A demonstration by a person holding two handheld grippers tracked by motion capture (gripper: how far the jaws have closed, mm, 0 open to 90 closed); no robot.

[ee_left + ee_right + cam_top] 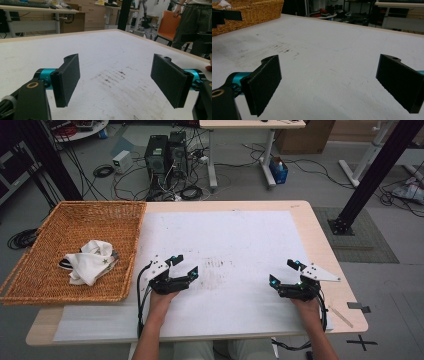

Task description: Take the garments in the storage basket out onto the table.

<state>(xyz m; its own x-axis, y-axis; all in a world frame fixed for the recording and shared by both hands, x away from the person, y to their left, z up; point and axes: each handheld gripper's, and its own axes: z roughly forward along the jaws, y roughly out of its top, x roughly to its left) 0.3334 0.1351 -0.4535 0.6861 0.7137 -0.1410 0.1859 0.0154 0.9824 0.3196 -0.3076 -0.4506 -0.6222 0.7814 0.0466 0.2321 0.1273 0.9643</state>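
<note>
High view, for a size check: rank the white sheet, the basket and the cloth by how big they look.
1. White sheet
2. Basket
3. Cloth, lying in the basket

Left gripper (182, 266) and right gripper (284, 272): black bodies, flat black rectangular jaws on teal collars, grey three-cornered top plates, black cables trailing. Forearms bare, no sleeves.

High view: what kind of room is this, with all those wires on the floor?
Probably a lab or workshop. Computer towers stand among tangled cables on the floor, more work desks sit behind, and the table has a white sheet and a wicker basket.
</note>
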